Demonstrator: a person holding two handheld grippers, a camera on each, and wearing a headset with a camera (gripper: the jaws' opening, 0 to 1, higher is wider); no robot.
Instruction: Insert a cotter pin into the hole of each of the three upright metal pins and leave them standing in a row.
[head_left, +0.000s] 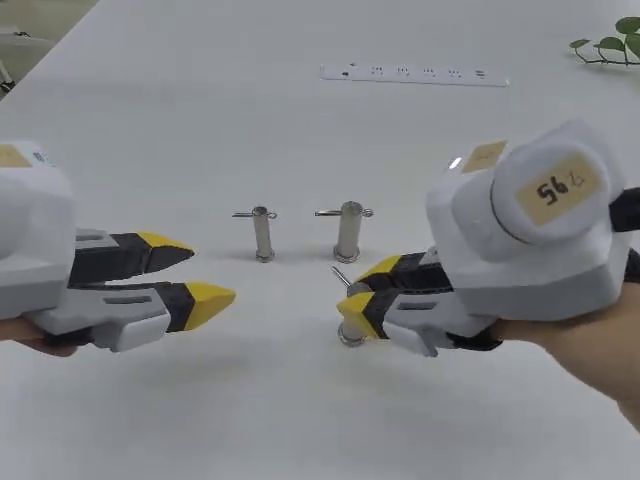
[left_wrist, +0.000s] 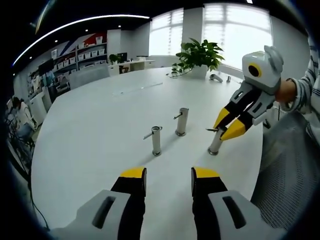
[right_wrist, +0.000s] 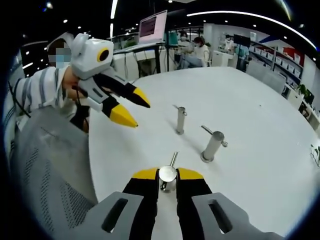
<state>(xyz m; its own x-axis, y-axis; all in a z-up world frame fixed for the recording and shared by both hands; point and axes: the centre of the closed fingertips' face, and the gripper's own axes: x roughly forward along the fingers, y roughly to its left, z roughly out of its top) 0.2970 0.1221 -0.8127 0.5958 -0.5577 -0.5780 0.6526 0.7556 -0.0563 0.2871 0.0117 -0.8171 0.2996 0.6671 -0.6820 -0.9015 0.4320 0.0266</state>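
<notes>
Taken as reference: the middle pin (head_left: 349, 230), upright with a cotter pin (head_left: 330, 212) through its hole. Well to its left, found the left gripper (head_left: 211, 272) with jaws apart and empty, judged on standby. Just left of it, noted the left pin (head_left: 263, 235), upright and likewise fitted. Nearer the person than it, recorded the right gripper (right_wrist: 167, 175) clamped on the head of the third pin (left_wrist: 216, 144), likely steadying it for alignment into the row.

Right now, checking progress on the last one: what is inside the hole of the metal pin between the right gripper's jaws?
A cotter pin pokes out beyond the metal pin; the right gripper covers the hole itself.
</notes>
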